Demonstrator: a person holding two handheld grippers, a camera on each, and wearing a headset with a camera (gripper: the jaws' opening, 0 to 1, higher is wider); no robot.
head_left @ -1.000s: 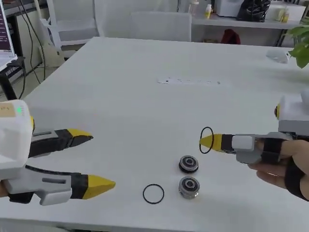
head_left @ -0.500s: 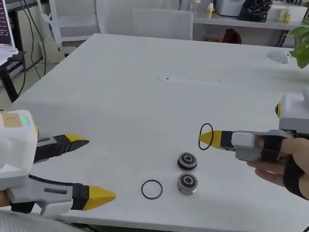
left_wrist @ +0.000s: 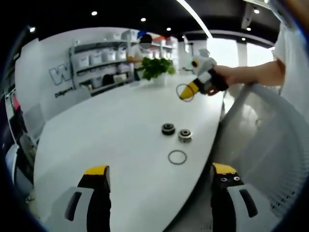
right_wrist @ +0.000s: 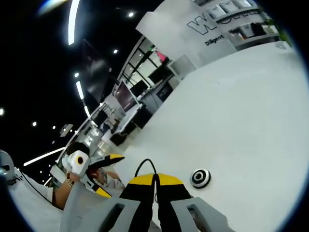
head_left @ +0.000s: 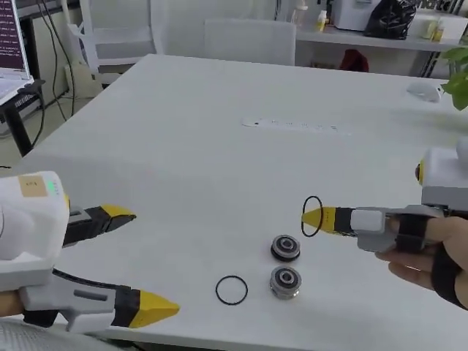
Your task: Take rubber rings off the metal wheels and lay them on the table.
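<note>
Rubber ring [head_left: 313, 196] stands upright, pinched by right gripper [head_left: 311, 217]; left gripper [head_left: 145, 261] gapes wide.

A big white surface [head_left: 219, 131] sits in the middle of the room. Behind its far edge stands a white chair [head_left: 248, 40]. Past the chair runs a long shelf [head_left: 380, 36] with little bottles [head_left: 320, 18] and a black bag [head_left: 391, 14] on it. A green plant [head_left: 457, 77] pokes in at the surface's right side. At its left side are a lit screen [head_left: 11, 36] and pale floor [head_left: 55, 110]. The ceiling is dark, with small round lights [left_wrist: 143, 20] and a long bright strip [left_wrist: 193, 14]. The wall beyond the surface holds shelves of white boxes [left_wrist: 96, 63].
</note>
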